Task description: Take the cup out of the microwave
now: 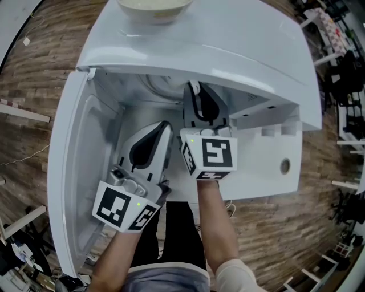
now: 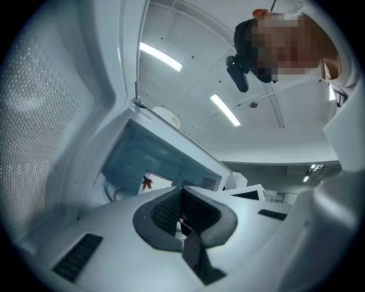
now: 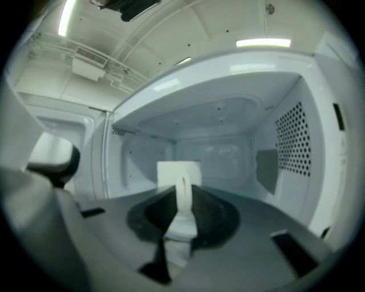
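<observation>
The white cup (image 3: 178, 171) stands in the microwave's cavity (image 3: 217, 148), its handle turned toward the camera. My right gripper (image 3: 182, 195) reaches into the oven's mouth (image 1: 197, 94) and is shut on that handle, which runs down between the jaws. From above, the cup is hidden under the oven's top. My left gripper (image 1: 165, 126) hangs level just outside the opening, beside the open door (image 1: 80, 171), jaws together on nothing (image 2: 181, 193). In the left gripper view a white patch with a red leaf mark (image 2: 149, 182) shows inside the cavity.
The white microwave (image 1: 239, 51) has its door swung out to the left. A pale bowl (image 1: 154, 8) rests on its top. Its control panel with a round knob (image 1: 284, 166) lies to the right of my right gripper. The floor below is wood-patterned (image 1: 34, 68).
</observation>
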Motion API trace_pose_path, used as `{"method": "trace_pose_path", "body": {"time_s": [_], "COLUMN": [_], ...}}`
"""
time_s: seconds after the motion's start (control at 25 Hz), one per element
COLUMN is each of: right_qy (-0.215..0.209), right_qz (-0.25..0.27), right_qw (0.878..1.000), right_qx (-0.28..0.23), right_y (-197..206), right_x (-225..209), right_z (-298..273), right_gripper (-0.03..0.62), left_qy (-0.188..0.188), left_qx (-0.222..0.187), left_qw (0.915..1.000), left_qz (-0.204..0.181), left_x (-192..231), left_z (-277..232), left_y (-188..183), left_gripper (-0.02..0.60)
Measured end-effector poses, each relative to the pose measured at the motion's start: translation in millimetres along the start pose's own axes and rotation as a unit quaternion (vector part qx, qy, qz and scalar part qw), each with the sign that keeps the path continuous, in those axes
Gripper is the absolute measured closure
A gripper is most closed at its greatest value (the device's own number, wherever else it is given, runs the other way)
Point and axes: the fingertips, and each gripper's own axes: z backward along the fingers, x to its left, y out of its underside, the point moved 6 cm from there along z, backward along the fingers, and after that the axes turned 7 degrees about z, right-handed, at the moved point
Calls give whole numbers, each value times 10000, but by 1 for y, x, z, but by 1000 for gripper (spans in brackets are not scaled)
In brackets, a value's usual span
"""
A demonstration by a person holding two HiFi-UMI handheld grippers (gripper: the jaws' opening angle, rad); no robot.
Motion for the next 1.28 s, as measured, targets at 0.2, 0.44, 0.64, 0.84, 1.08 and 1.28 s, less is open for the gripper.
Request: {"method": "trace_pose_path", "body": {"time_s": [0.2, 0.44, 0.64, 0.84, 1.08, 1.28], "right_qy": [-13, -16, -39, -75, -100, -127], "right_qz": [-65, -77, -125, -113, -140, -154], "right_qw": [9999, 9999, 9998, 9997, 9996, 9995], "right_qx": [-80, -144, -157, -191, -241, -249], "right_y": [-2, -4, -3, -3, -3, -4], "right_x": [-3, -5, -8, -10, -14, -16], "right_z": [7, 13, 17, 20, 21, 24], "right_gripper": [519, 520, 520, 520, 522, 522], "left_qy": [-45, -127, -172, -240, -309, -359], "left_qx": [-12, -68, -96, -88, -128, -157], "left_qw": [10000, 9998, 9997, 9996, 9993, 9991], "left_qz": [-24, -97, -129, -140, -162, -174], "left_x": [-1, -2, -6, -4, -2, -3], "left_z": [2, 3, 3, 4, 0, 0], "left_y": [-1, -4, -6, -6, -9, -11], "left_gripper": [568, 568, 568, 568, 567, 568]}}
